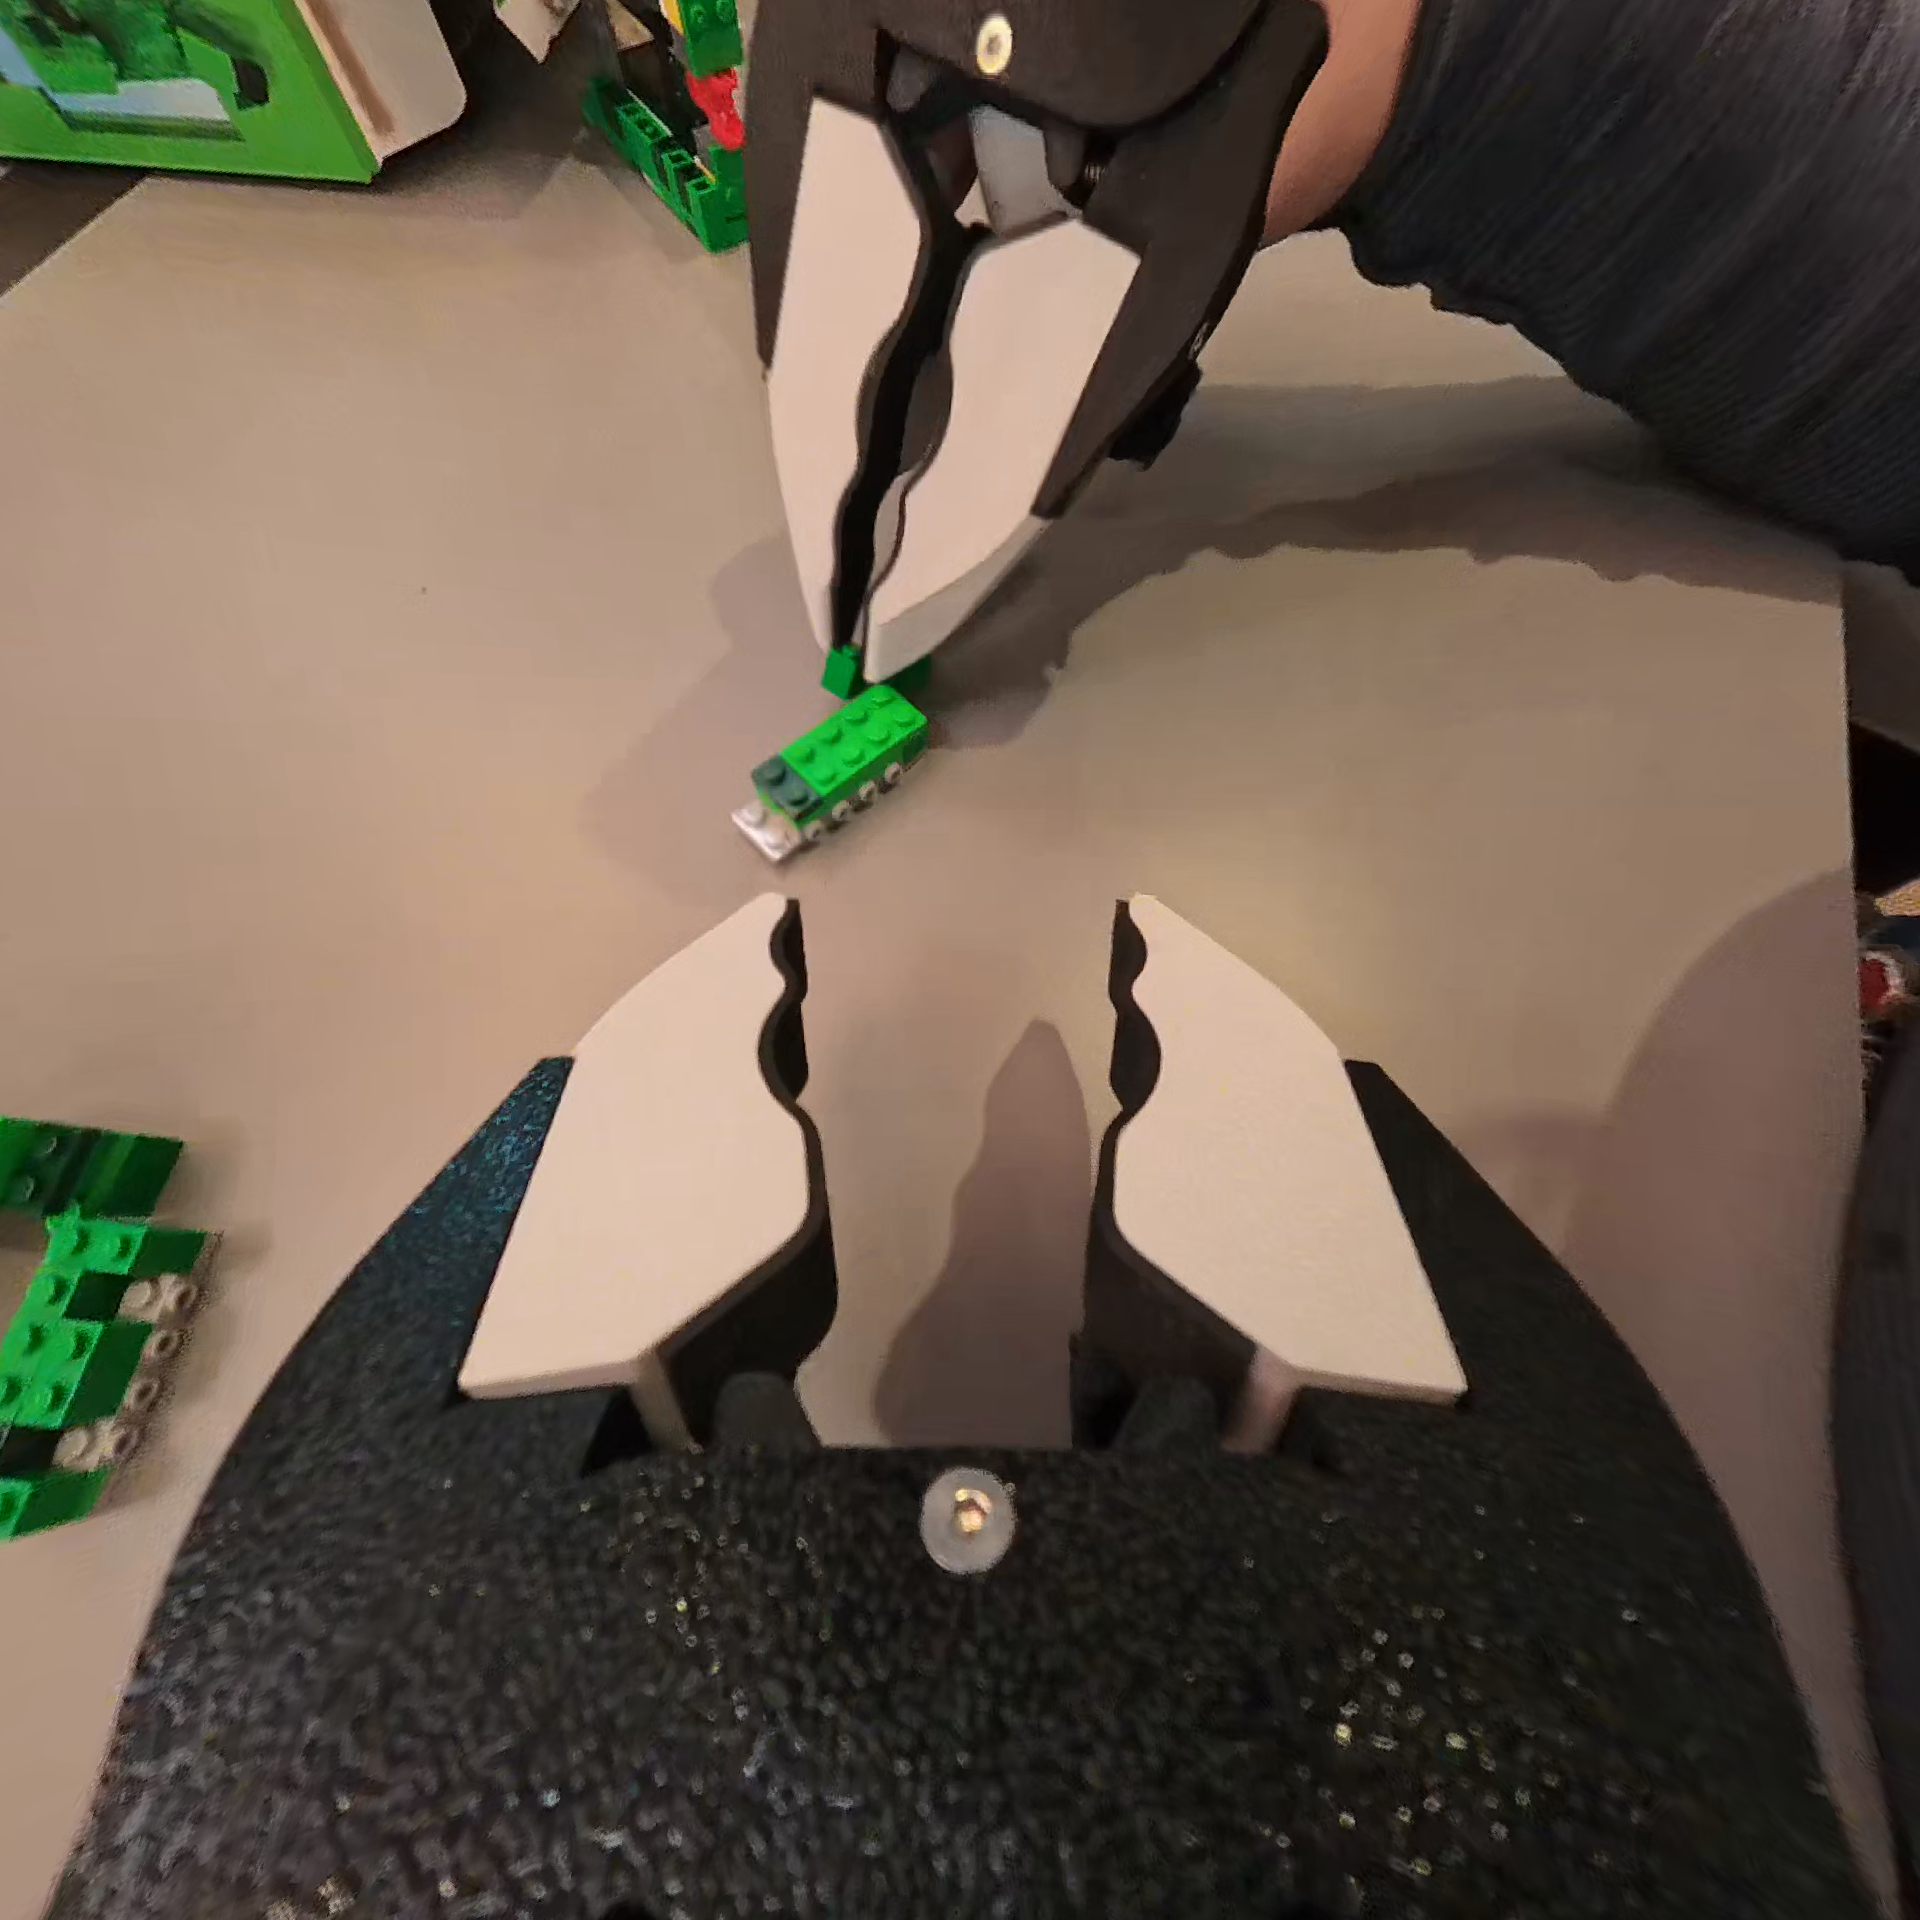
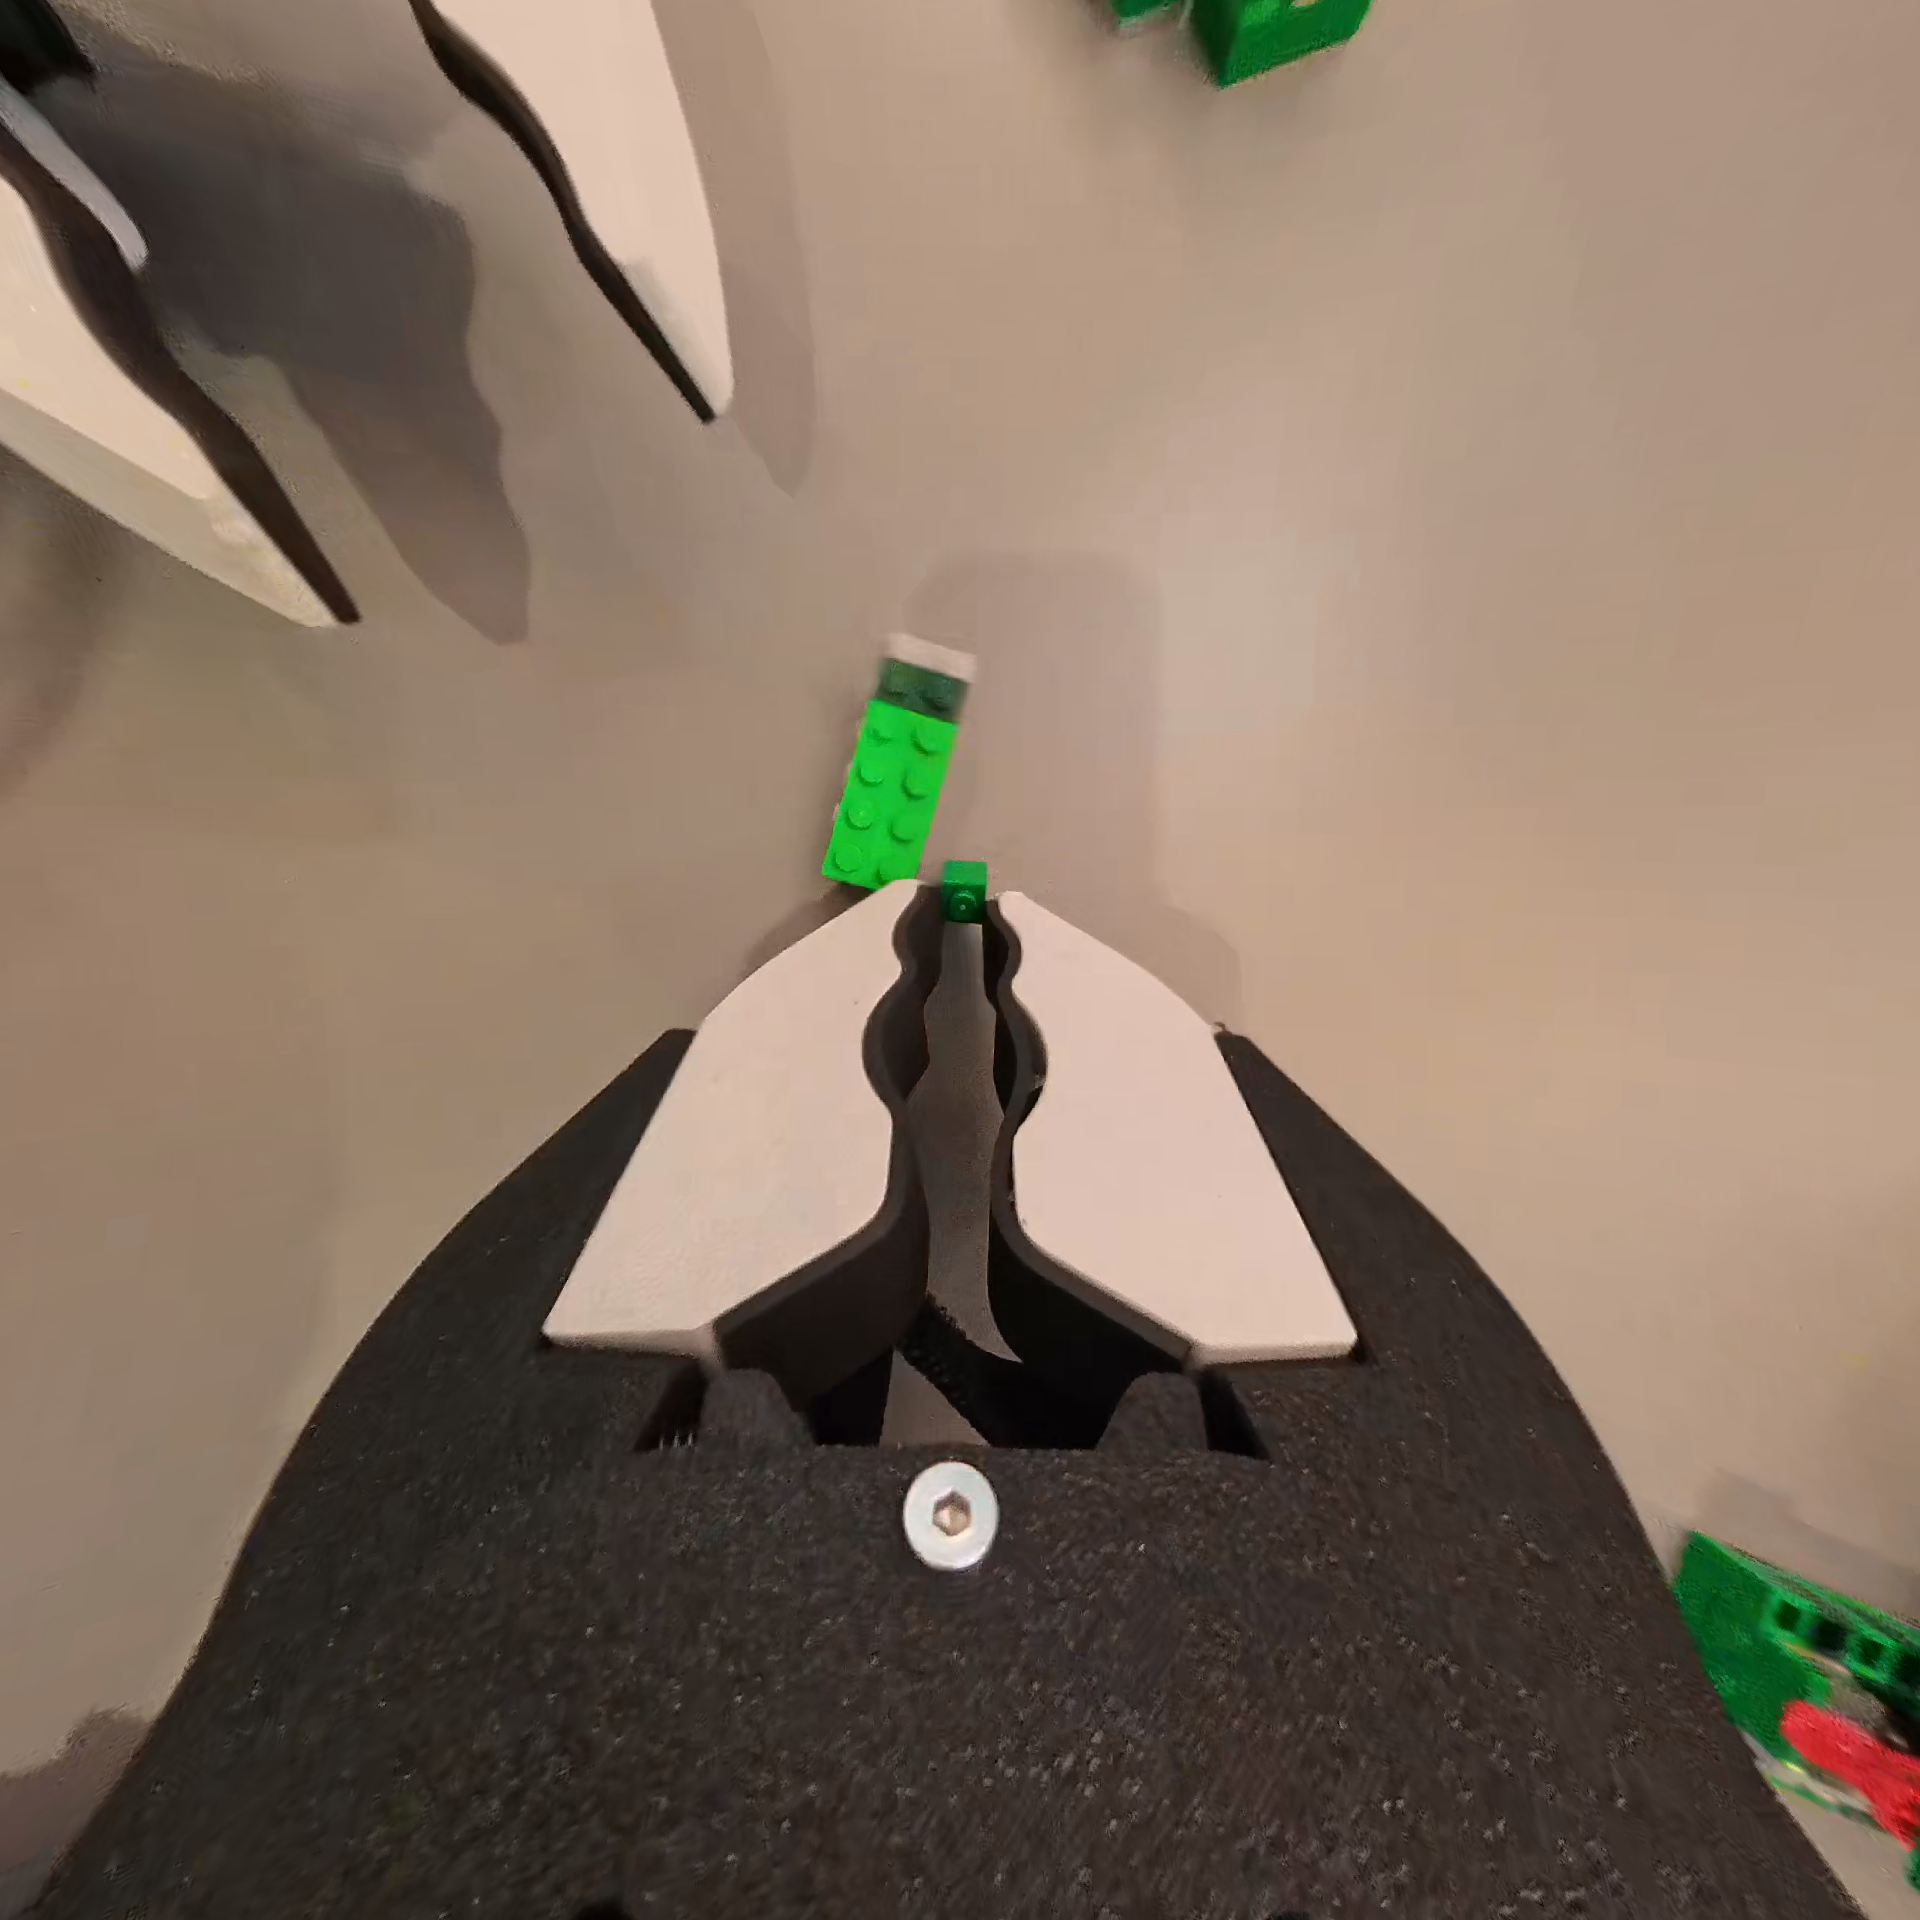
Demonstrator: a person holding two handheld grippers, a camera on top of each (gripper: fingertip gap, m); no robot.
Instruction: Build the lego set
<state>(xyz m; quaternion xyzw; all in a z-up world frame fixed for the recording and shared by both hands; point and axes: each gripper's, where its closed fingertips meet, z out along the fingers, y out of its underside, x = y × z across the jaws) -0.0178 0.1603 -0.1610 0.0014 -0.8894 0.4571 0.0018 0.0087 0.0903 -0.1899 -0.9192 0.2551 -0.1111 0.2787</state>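
A small assembly [image 1: 836, 769] of a bright green studded brick, a dark green piece and a light grey plate lies on the grey table; it also shows in the right wrist view [image 2: 899, 779]. My right gripper [image 2: 961, 899] is shut on a tiny green brick [image 2: 962, 889], held at the assembly's near end, just beside it. In the left wrist view the right gripper [image 1: 852, 649] comes down from above with the tiny brick [image 1: 842, 670] at its tips. My left gripper [image 1: 956, 914] is open and empty, just short of the assembly's grey end.
A partly built green model [image 1: 83, 1320] lies at the left. A taller green and red build [image 1: 696, 114] and a green box [image 1: 177, 83] stand at the back. The table edge [image 1: 1849, 831] runs down the right. A person's sleeve [image 1: 1662, 260] reaches in at upper right. My hands' fingertips stand some 9 cm from each other.
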